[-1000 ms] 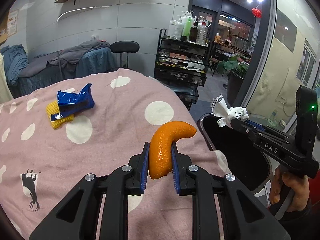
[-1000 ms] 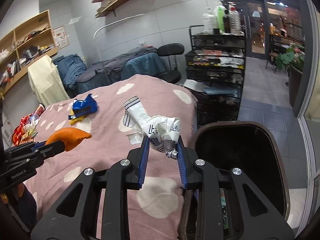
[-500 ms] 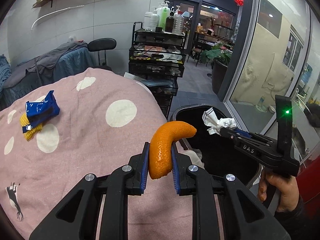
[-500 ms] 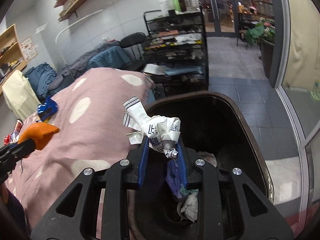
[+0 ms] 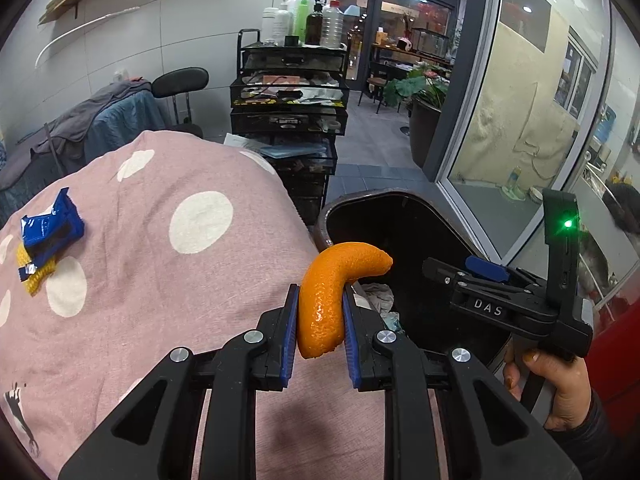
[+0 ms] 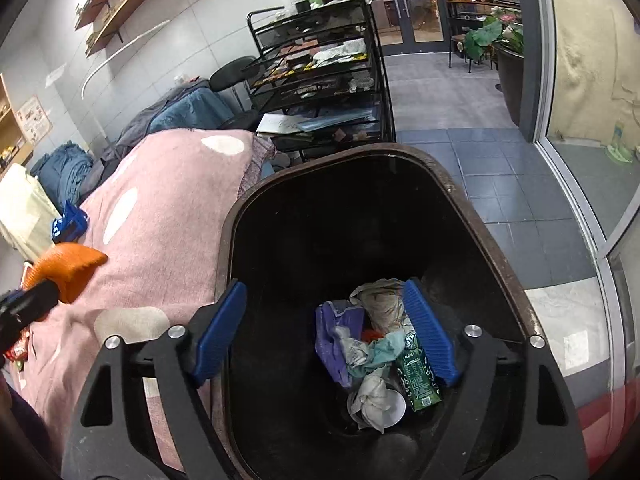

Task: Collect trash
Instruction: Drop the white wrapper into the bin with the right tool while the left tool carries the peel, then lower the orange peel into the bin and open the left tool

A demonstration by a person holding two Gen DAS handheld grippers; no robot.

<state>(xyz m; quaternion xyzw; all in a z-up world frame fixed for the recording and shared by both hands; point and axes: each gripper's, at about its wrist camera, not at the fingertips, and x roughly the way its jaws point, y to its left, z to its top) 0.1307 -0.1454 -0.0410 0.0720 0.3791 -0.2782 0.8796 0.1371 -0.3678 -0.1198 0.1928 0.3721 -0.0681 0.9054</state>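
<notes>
My left gripper (image 5: 319,336) is shut on a curved orange peel (image 5: 328,292), held above the pink dotted cover (image 5: 160,280) near the dark trash bin (image 5: 404,196). My right gripper (image 6: 326,332) is open and empty above the bin's mouth (image 6: 472,220). Crumpled paper, a purple wrapper and a green carton (image 6: 416,376) lie at the bin's bottom. The right gripper also shows in the left wrist view (image 5: 444,270), over the bin. The peel shows at the left of the right wrist view (image 6: 64,266). A blue wrapper (image 5: 50,226) lies on a yellow piece (image 5: 36,276) on the cover.
A black wire rack (image 5: 288,92) with bottles stands behind the bed. A stool (image 5: 180,84) and draped clothes are at the back wall. A glass wall (image 5: 520,120) and tiled floor (image 6: 480,160) lie right of the bin.
My right gripper has opened over the bin and the crumpled white paper has left it. My left gripper with the peel has moved closer to the bin.
</notes>
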